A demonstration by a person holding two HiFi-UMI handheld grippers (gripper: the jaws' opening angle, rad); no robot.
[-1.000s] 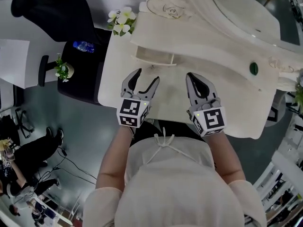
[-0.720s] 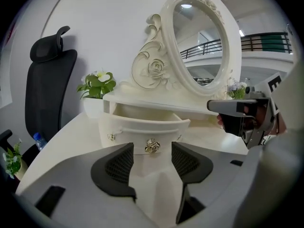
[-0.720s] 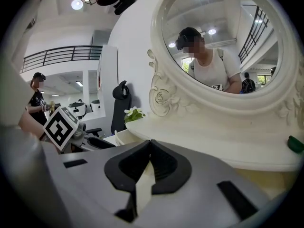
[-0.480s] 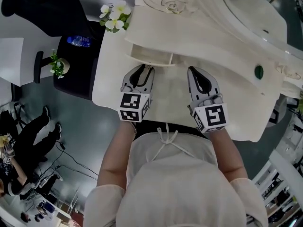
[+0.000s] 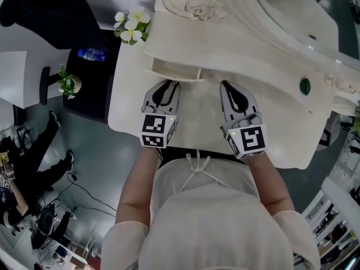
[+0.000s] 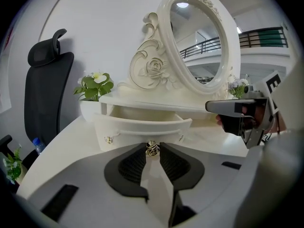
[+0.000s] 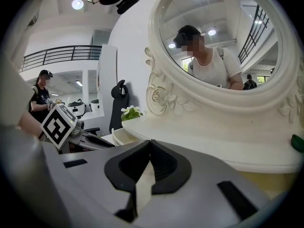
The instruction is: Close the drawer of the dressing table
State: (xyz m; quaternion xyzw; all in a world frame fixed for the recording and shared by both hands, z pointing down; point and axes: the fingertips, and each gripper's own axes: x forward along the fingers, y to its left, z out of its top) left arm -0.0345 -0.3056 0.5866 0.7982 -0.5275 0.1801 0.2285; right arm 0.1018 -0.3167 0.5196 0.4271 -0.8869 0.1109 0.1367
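At drawer front [image 6: 142, 127], L hand-held gripper [image 6: 152, 152] closing on knob [image 6: 151, 147].

Left gripper [image 5: 170, 84] jaws are closing on the knob [image 6: 151, 148]; right gripper [image 5: 227, 85] jaws rest together, empty.

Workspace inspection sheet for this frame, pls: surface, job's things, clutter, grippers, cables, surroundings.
Surface: white dressing table top, bare between the grippers.
Job's things: drawer pulled out; gold drawer knob on its front.
Clutter: flower pot left of the drawer; green item on the upper shelf.
Grippers: left gripper closing, drawer knob between its fingers; right gripper shut, empty.
Cables: loose leads on the floor, left.
Surroundings: black chair, water bottle, oval mirror, seated person.
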